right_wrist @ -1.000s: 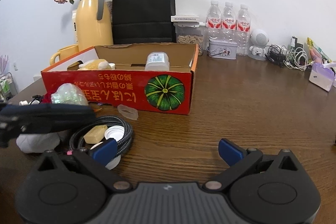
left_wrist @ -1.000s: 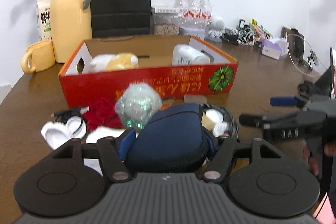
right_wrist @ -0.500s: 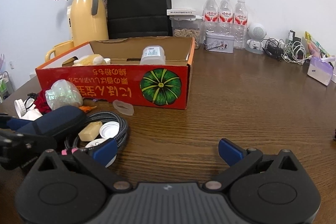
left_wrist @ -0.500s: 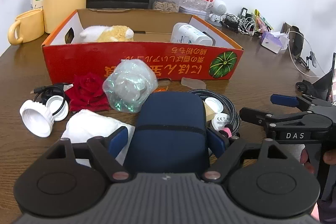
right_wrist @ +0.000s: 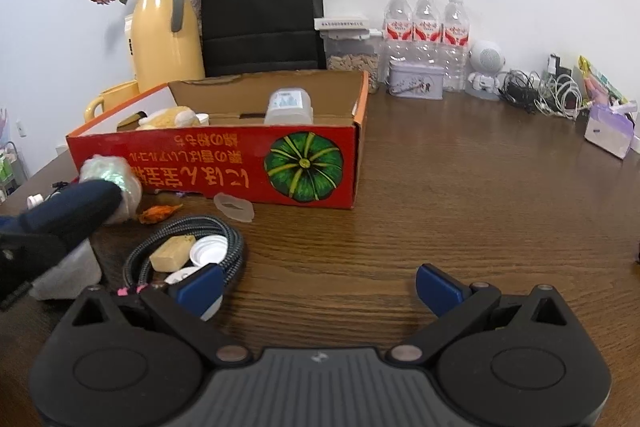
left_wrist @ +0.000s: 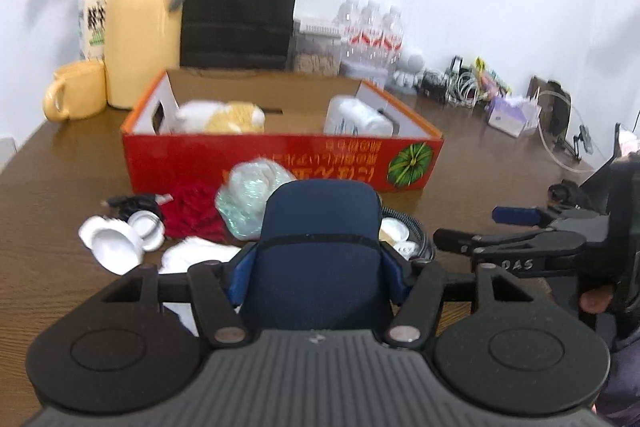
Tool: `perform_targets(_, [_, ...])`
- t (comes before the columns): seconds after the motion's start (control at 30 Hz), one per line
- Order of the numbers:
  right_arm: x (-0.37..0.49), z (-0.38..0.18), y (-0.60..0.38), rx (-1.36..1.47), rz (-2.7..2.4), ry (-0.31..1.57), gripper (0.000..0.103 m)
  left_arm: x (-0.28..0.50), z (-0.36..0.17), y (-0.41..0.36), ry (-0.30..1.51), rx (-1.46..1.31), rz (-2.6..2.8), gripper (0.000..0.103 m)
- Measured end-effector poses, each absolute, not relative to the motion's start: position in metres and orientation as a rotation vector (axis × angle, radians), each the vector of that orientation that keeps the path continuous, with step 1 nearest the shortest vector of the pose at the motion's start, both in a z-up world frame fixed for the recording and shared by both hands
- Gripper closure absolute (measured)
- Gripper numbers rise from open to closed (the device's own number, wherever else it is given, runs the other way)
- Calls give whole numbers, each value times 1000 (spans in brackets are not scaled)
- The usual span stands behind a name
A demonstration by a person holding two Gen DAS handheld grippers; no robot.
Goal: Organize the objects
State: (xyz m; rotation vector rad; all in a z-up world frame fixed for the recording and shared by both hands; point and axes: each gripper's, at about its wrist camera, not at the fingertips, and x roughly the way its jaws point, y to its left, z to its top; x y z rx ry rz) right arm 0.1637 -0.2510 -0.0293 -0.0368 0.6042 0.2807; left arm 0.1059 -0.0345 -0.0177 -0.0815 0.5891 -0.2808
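Between closing left jaws — navy case [left_wrist: 318,251], gripped.

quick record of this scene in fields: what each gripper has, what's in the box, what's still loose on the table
left gripper: jaws closing, navy pouch held between them
right gripper: open, nothing between the fingers
red box: plush toy, white bottle
loose on table: braided cable, red rose, white cap
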Motion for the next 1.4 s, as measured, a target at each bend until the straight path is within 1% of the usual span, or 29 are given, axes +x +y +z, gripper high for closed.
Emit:
perform_targets(0.13, [159, -27, -242, -60, 314, 584, 0, 90, -6, -24, 525, -77, -244, 40])
perform_targets(0.3, [157, -24, -223, -77, 378, 588, 0, 77, -1, -8, 490, -71, -168, 40])
perform_targets(0.53, [161, -23, -192, -129, 436, 631, 0, 74, -8, 16, 492, -98, -101, 40])
perform_targets(0.87, [174, -28, -163, -232, 451, 702, 0, 69, -14, 26, 479, -104, -87, 40])
perform_targets(1.2, [181, -33, -165, -172, 451, 742, 0, 74, -20, 27, 492, -105, -76, 40])
perform_targets(1.27, [182, -34, -167, -161, 449, 742, 3, 75, -21, 26, 493, -106, -77, 40])
perform_targets(1.3, [182, -33, -168, -156, 447, 737, 12, 75, -21, 26, 493, -106, -78, 40])
perform_targets(1.33, [181, -31, -169, -150, 453, 726, 15, 75, -21, 26, 494, -106, -78, 40])
perform_targets(1.4, [179, -31, -169, -146, 453, 725, 15, 75, -22, 25, 493, -105, -78, 40])
